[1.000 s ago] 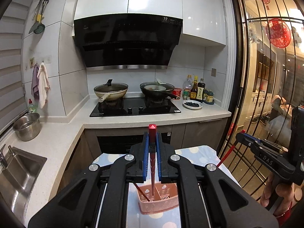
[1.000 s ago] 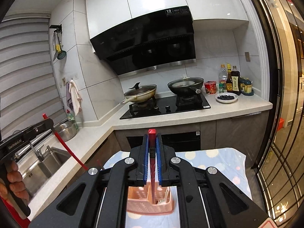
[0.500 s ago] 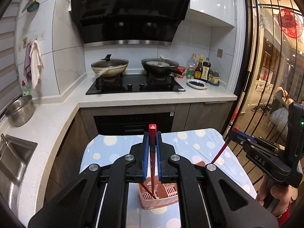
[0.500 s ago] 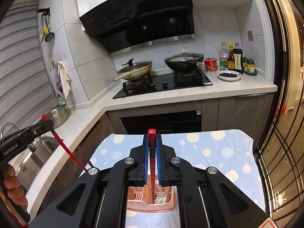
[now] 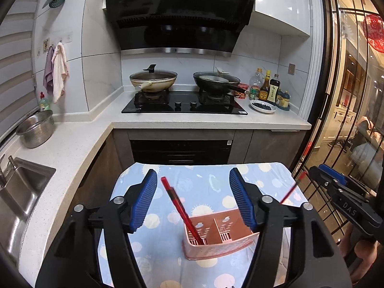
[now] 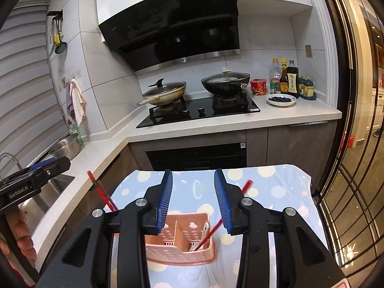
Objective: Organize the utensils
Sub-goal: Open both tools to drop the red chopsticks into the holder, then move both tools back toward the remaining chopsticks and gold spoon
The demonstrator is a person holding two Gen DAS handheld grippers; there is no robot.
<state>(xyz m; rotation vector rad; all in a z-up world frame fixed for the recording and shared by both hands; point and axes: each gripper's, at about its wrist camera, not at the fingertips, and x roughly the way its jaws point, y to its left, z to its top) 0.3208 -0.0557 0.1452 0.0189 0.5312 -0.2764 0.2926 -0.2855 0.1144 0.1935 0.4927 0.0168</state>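
Both the left gripper (image 5: 193, 200) and right gripper (image 6: 193, 198) have just opened, releasing red chopsticks (image 5: 181, 212) whose lower ends are hidden inside the pink basket (image 6: 180, 252).

Two lidded woks (image 5: 153, 79) on the black hob (image 5: 184, 103), sauce bottles (image 6: 286, 79) alongside.

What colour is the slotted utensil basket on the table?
Salmon pink plastic utensil basket; it shows best in the right wrist view.
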